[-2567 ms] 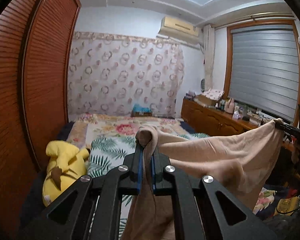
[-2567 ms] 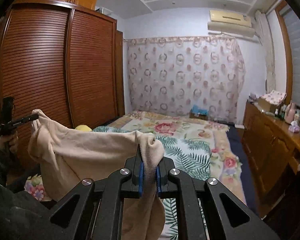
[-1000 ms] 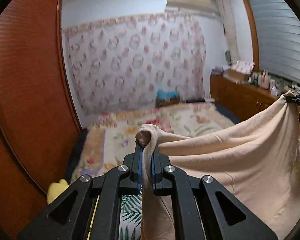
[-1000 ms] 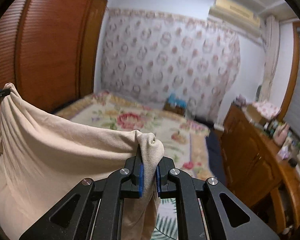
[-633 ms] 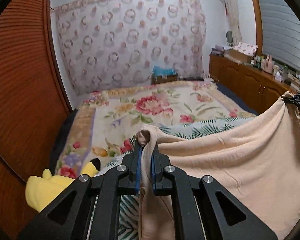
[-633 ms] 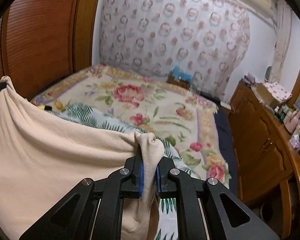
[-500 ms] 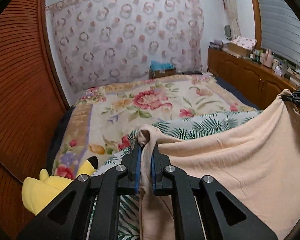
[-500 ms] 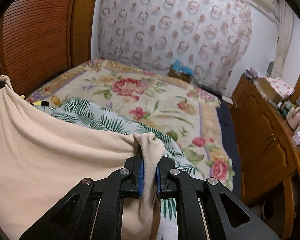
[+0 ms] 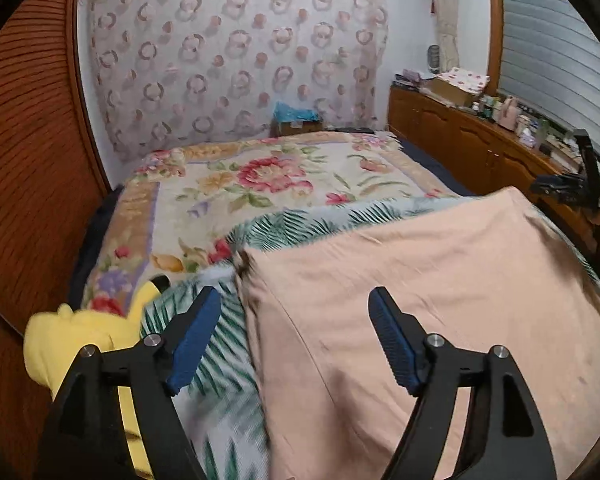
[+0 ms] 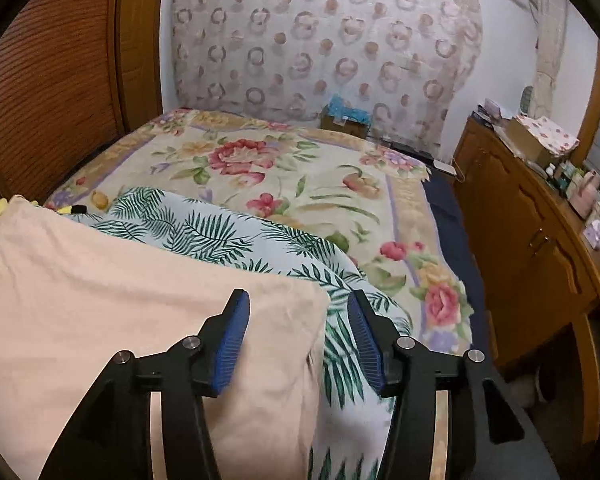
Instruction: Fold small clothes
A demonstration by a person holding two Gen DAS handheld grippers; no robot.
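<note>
Cloth (image 9: 440, 280) laid flat on near end of bed (image 9: 268, 176), unfolded. Left gripper (image 9: 292, 332) and right gripper (image 10: 296, 336): jaws spread, empty. All folds remain.

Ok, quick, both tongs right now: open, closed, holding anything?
Left tongs: open, holding nothing; peach cloth lies on the bed.
Right tongs: open, holding nothing.

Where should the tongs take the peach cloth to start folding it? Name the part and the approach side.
Take the peach cloth by its two far corners, one in each of the tongs: left at the corner by the yellow plush toy, right at the other. The cloth lies flat on the palm-leaf sheet, so come down from above at the edge, probably pinching the hem.
</note>
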